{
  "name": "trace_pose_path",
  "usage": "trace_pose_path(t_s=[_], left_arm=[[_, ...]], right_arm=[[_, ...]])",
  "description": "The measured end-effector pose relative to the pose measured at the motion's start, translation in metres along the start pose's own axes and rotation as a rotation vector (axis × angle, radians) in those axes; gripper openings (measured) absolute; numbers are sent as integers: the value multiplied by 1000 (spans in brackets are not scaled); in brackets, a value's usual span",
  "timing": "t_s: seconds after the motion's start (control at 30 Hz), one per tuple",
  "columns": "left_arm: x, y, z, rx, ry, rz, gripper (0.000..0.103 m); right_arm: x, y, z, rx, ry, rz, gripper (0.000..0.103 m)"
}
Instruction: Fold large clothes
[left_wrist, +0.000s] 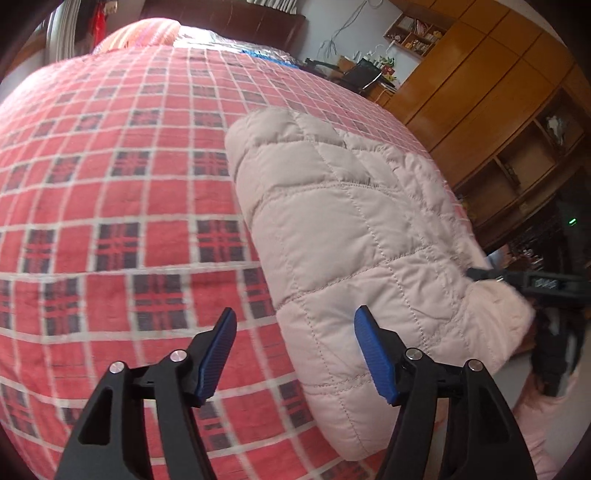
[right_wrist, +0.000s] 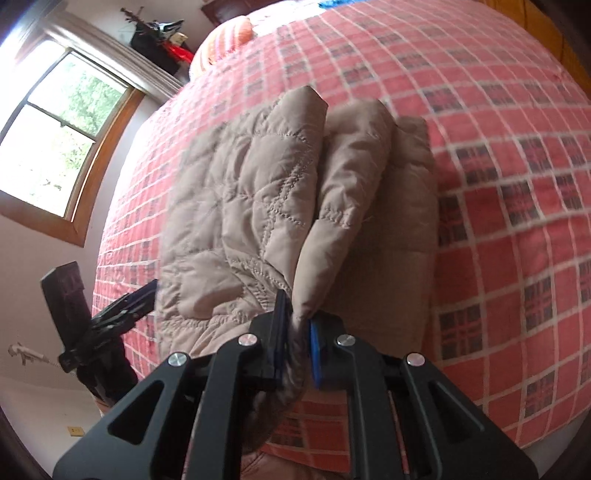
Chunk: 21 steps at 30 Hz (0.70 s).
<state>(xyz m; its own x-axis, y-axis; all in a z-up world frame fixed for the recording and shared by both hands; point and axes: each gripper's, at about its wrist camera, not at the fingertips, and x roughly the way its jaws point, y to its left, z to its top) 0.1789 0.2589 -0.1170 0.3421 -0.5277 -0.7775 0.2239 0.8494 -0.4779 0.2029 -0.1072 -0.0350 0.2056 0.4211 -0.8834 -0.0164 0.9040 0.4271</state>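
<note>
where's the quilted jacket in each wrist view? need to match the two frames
Left wrist: jacket fills centre-right, running down behind the open left gripper.
Right wrist: jacket lies centre-left, a fold of it pinched in the right gripper.
Shared landmark: the red plaid bedspread under the jacket in both.

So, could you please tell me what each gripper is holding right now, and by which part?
The right gripper pinches the quilted jacket by a bunched fold at its near edge. The left gripper is open and holds nothing.
</note>
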Motion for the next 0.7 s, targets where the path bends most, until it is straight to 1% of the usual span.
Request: trace_pose_path(t_s=[0.07, 0.13, 0.17, 0.2, 0.27, 0.33, 0.5, 0.57, 0.67, 0.7], left_arm=[[11, -2, -1, -8, 27, -35, 67], [22, -5, -1, -6, 58, -87, 67], [28, -6, -1, -12, 75, -114, 64], [34, -8, -2, -18, 83, -129, 56], [38, -14, -2, 2, 69, -104, 54], [40, -17, -2, 2, 65, -120, 45], [37, -16, -7, -35, 38, -152, 30], [32, -25, -14, -12, 24, -145, 28], [36, -34, -18, 41, 7, -89, 28], [40, -33, -16, 51, 8, -82, 28]], right_arm=[[15, -21, -3, 41, 29, 20, 10], [25, -33, -6, 59, 41, 40, 10], [30, -39, -8, 68, 44, 52, 10], [33, -42, -8, 69, 42, 55, 10], [37, -46, -10, 71, 37, 62, 10], [37, -48, -11, 74, 34, 69, 10], [37, -49, -18, 93, 23, 102, 10], [31, -57, -23, 81, 7, 87, 10], [30, -52, -28, 62, -5, 45, 10], [33, -51, -29, 64, -3, 36, 11]])
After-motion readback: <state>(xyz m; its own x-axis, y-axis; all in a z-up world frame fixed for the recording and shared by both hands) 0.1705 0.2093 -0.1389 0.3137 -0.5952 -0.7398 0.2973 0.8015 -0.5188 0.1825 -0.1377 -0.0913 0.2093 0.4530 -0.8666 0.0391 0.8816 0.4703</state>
